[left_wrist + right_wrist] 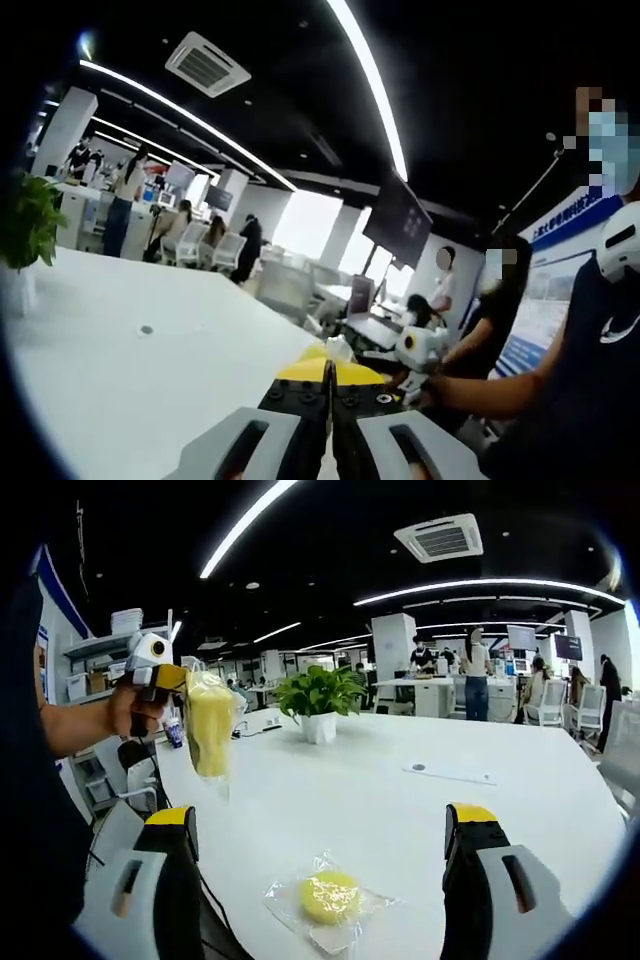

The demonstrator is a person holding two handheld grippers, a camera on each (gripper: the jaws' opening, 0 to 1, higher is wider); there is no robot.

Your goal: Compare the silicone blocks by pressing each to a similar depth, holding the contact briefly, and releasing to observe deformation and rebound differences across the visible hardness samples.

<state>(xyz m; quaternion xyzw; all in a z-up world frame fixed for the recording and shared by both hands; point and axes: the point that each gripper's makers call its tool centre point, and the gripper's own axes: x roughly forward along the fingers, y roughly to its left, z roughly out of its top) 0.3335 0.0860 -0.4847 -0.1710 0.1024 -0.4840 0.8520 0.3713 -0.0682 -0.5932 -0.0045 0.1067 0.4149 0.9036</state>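
In the right gripper view, the right gripper is being held wide apart, its two yellow-tipped jaws rising at either side with nothing between them. Just ahead of it, between the jaws, a round yellow block in a clear bag is lying flat on the white table.

To the left in the same view, the left gripper is being gripped by a hand and raised above the table's edge. A second block, tall and yellow in its own clear wrap, is being clamped at its top by those jaws and is hanging down clear of the table. Farther back on the table a potted plant is standing, and a flat strip is lying to the right of it.

In the left gripper view, the left gripper's jaws are being pressed close together, and yellow is showing at their tips. The table is stretching away to the left, with the plant at its far edge. People are standing at the right, and others are being seen at desks in the background.
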